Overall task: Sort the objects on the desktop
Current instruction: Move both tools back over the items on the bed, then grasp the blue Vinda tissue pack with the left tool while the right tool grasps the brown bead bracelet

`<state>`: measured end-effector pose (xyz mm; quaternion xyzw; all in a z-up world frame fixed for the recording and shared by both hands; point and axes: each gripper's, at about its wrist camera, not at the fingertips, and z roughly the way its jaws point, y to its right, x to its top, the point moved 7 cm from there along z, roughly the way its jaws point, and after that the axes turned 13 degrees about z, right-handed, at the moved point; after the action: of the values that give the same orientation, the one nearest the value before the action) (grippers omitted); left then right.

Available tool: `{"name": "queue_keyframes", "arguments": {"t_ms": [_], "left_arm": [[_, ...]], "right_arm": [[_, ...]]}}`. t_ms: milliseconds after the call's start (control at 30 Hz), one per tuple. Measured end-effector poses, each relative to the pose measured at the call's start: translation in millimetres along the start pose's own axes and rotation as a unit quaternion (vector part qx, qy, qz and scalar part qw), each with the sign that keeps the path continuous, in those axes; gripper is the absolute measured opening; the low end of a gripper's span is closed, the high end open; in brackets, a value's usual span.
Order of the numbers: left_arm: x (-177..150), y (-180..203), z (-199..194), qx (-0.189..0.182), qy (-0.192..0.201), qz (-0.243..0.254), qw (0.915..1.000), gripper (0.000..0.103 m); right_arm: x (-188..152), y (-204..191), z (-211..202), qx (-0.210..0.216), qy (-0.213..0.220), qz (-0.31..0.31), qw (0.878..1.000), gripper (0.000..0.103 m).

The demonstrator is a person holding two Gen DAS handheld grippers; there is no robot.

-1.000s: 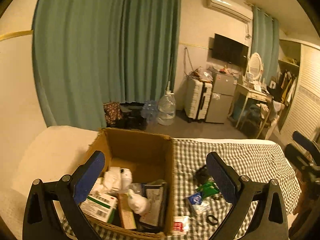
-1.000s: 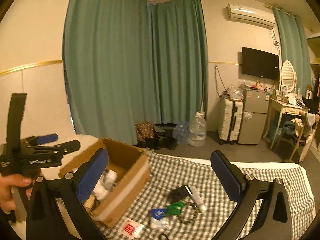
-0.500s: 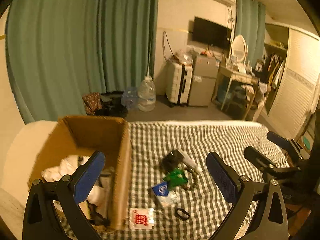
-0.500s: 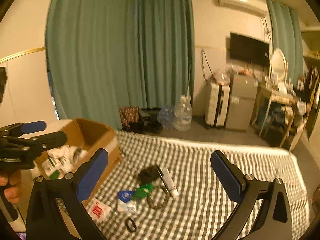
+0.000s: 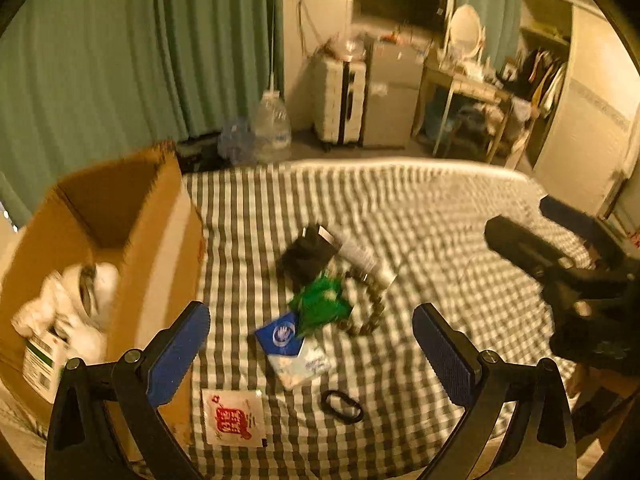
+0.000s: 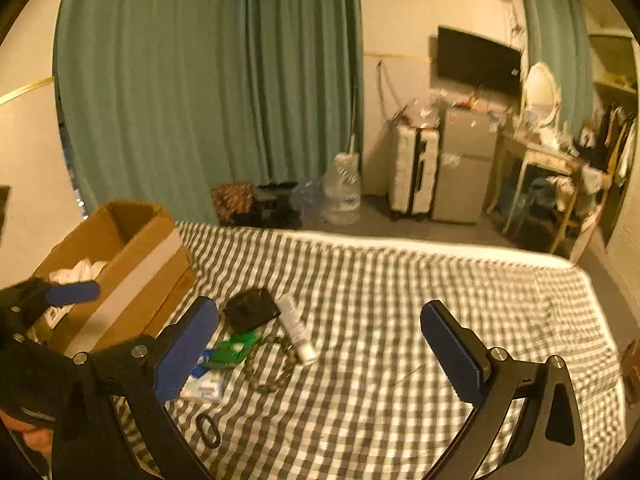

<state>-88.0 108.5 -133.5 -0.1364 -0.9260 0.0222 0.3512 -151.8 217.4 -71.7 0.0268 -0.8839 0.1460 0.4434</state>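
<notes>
Both grippers spread wide, holding nothing, above checked cloth [image 5: 420, 216].
Left gripper [image 5: 310, 354] over blue packet [image 5: 280, 334]; right gripper [image 6: 318, 342] near tube [image 6: 296, 330]; box [image 5: 132, 216] left.

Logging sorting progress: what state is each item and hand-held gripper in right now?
Cardboard box: open, partly filled.
White tube: lying flat on the checked cloth.
Black hair tie: loose on the cloth.
Green packet: on the cloth, unsorted.
Left hand-held gripper: open, empty.
Right hand-held gripper: open, empty.
</notes>
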Motion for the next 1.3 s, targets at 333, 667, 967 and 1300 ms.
{"name": "queue_keyframes", "arguments": {"t_ms": [333,667,967,1300], "left_arm": [[-39,-1,69,-0.004,-0.08,0.007,0.9968,0.103],[-59,-13,107,-0.015,-0.14,-0.029,0.9896,0.103],[-86,-26,130,-0.031,-0.185,-0.069,0.9799,0.098],[-84,-15,107,-0.044,-0.163,-0.033,0.9851,0.059]], "right_arm": [[-25,16,57,-0.029,-0.072,0.01,0.997,0.081],[-60,0,102,-0.032,-0.137,-0.021,0.99,0.072],[-86,-1,132,-0.042,-0.195,-0.023,0.98,0.07],[-108,5,148,-0.056,-0.223,-0.008,0.973,0.071]]}}
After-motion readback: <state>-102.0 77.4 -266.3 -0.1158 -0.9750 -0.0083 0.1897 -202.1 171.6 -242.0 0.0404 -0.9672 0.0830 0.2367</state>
